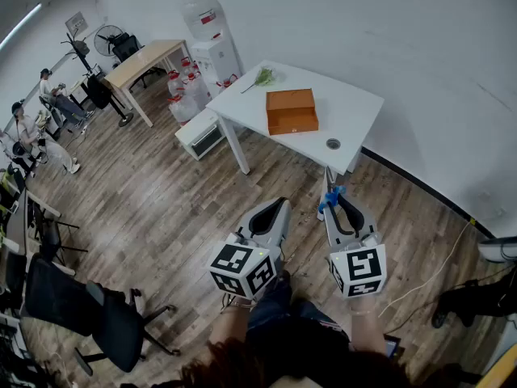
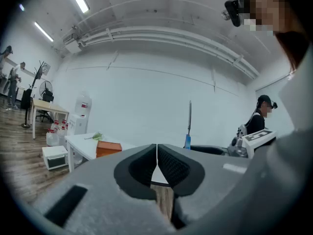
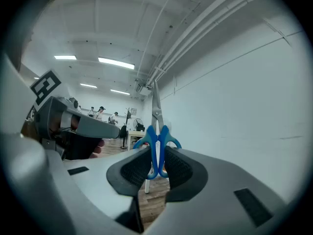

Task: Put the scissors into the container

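My right gripper (image 3: 156,164) is shut on blue-handled scissors (image 3: 156,136), whose steel blades point up past the jaws. In the head view the scissors (image 1: 329,199) stick out of the right gripper (image 1: 338,208), well short of the white table (image 1: 355,111). An orange box-shaped container (image 1: 292,110) lies on that table, and shows as an orange box (image 2: 108,148) in the left gripper view. My left gripper (image 1: 271,217) is beside the right one; its jaws (image 2: 157,166) are shut with nothing between them. The scissors' blade (image 2: 189,121) stands upright at the right of the left gripper view.
A green sprig (image 1: 260,78) lies on the table's far corner, and a round cable port (image 1: 333,144) near its front edge. A water dispenser (image 1: 212,39) with bottles stands behind, a low white cabinet (image 1: 202,132) beside the table. Office chairs (image 1: 89,305) stand at the left. People sit at the far left.
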Available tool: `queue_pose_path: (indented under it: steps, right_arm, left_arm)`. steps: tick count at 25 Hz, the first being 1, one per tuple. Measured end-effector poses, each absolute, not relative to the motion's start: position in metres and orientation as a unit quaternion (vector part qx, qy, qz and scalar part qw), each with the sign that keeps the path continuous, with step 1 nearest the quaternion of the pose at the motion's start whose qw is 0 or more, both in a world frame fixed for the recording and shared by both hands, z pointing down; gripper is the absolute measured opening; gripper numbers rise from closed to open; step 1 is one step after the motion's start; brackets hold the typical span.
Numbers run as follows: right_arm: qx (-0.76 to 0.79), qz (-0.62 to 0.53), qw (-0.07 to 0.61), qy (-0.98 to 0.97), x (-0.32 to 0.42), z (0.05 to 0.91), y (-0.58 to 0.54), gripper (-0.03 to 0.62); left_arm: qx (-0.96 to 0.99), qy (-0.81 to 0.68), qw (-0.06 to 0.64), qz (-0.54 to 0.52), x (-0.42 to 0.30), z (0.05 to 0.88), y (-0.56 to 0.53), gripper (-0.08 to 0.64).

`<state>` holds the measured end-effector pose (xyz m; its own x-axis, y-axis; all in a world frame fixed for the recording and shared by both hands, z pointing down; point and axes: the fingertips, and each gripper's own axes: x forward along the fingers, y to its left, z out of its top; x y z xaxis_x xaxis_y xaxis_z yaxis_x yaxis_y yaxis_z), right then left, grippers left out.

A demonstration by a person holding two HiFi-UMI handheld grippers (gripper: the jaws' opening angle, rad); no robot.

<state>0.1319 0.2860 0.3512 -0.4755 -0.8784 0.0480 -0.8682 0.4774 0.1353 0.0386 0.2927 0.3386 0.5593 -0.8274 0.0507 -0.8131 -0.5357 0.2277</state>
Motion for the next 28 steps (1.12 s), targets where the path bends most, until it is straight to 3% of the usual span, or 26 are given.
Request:
queue_pose_path:
  steps: [14,28]
  right_arm:
    - [0.508,-0.054,0.048,-0.858,0.132,0.352,0.279,0.075]
    - [0.509,-0.048,0.061,-0.857,0.105,0.359,0.207,0.075]
  left_arm:
    - [0.877,-0.466,0.115,-0.037,0.039,0.338,0.287,0.021]
    - [0.883,-0.450,0.125,-0.041,0.015,0.347,0.211,0.021]
